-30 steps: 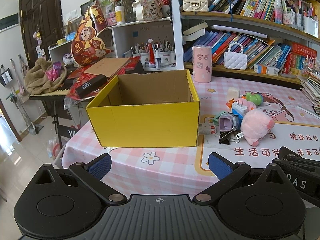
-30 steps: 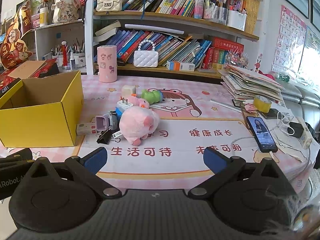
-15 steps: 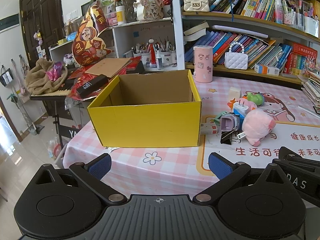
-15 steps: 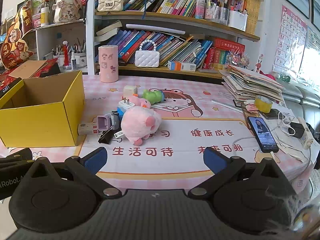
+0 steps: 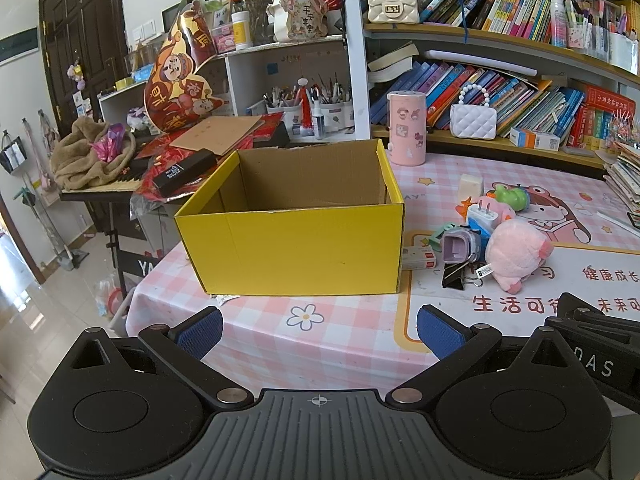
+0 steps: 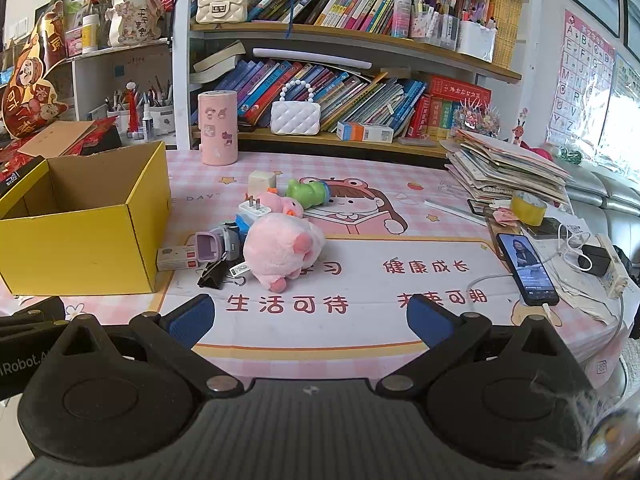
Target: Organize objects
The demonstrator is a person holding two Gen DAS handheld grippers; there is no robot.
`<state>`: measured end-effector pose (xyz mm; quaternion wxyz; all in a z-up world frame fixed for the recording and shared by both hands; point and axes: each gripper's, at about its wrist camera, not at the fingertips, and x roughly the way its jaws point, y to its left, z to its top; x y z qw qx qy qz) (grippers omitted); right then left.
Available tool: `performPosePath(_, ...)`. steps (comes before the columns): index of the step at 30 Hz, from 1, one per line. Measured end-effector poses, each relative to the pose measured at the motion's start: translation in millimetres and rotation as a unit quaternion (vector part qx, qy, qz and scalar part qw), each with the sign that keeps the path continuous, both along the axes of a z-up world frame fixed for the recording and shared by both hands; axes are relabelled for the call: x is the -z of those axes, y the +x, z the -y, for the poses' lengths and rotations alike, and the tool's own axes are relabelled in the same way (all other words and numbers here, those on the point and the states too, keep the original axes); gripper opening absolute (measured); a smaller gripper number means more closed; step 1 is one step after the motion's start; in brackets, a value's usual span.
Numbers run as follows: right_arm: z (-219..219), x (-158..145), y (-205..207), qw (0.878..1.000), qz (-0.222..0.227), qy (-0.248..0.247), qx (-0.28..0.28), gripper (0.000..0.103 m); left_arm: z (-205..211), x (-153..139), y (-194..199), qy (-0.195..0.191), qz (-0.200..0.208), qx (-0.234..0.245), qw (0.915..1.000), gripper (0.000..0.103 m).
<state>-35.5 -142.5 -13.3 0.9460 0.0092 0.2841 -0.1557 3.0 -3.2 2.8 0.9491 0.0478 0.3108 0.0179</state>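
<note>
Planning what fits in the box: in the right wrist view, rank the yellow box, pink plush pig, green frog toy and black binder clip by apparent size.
Largest to smallest:
1. yellow box
2. pink plush pig
3. green frog toy and black binder clip: they look alike, and the clip lies nearer the camera, so unranked.

Yellow box (image 5: 296, 248) upright, open, empty; pink plush pig (image 6: 280, 250), black binder clip (image 6: 212, 278) clustered just beside.

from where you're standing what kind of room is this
Most likely a child's study or play corner in a home. Crowded bookshelves stand behind a table with a pink cartoon tablecloth, an alphabet poster hangs on the wall, and a pink plush pig lies among small toys beside a yellow box.
</note>
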Motion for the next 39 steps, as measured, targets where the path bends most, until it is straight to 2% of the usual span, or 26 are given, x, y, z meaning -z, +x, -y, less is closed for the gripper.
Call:
performPosePath(13,1,2,1,1.0,-0.002,0.001,-0.001,0.103,-10,2,4,0.0,-0.004,-0.001,1.0,0.103)
performPosePath(25,1,8,11,1.0,-0.009,0.011,-0.004,0.103,0,9,12,0.006,-0.017,-0.002,0.9998,0.103)
performPosePath(39,31,17,34,0.999,-0.031,0.04,-0.012,0.103,20,20,37,-0.005,-0.049,0.002,0.9988,0.103)
